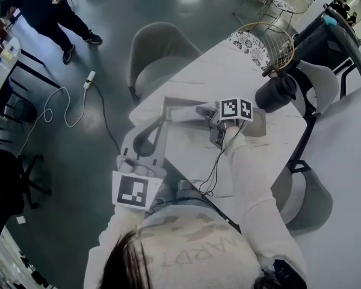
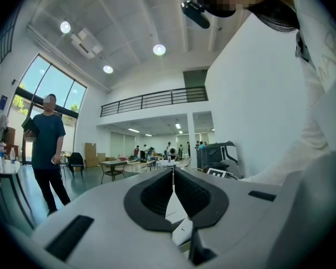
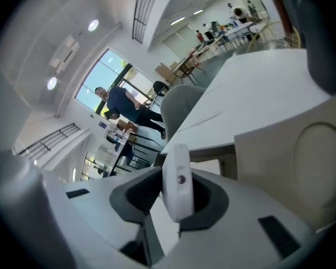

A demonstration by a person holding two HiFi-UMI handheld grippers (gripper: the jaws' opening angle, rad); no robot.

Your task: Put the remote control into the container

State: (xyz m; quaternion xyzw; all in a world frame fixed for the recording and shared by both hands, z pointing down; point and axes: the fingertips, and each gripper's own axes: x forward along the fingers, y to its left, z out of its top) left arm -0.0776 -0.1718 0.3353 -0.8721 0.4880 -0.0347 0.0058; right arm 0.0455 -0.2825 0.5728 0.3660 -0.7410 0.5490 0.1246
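Remote control (image 3: 176,186), white, one only, stands upright between the jaws of the right gripper (image 3: 176,175), whose dark pads are clamped on its sides. A small round dot shows on its narrow face, and no lettering can be made out on it. It is held over the white table (image 1: 186,155), outside the container and just left of it.

The left gripper (image 2: 173,171) is empty, its jaws pressed together at the tips, held low at the near table edge.

Each of the two grippers carries one cube with black-and-white square markers (image 1: 236,108); these are patterns, not words. Large pale letters run across the back of the person's white top (image 1: 198,251), too foreshortened to read whole.

The single container (image 3: 291,150) is a beige box with a round shape on its near wall, standing on the table just beside the right gripper. No view shows what is inside it.

Farther along the table stands one dark jug (image 1: 277,92). Beyond it are one gold wire chair (image 1: 271,41) and one grey padded chair (image 1: 159,53). On the floor lies a white cable with a power strip (image 1: 89,80), and a person in dark clothes (image 1: 45,8) walks at the far left.
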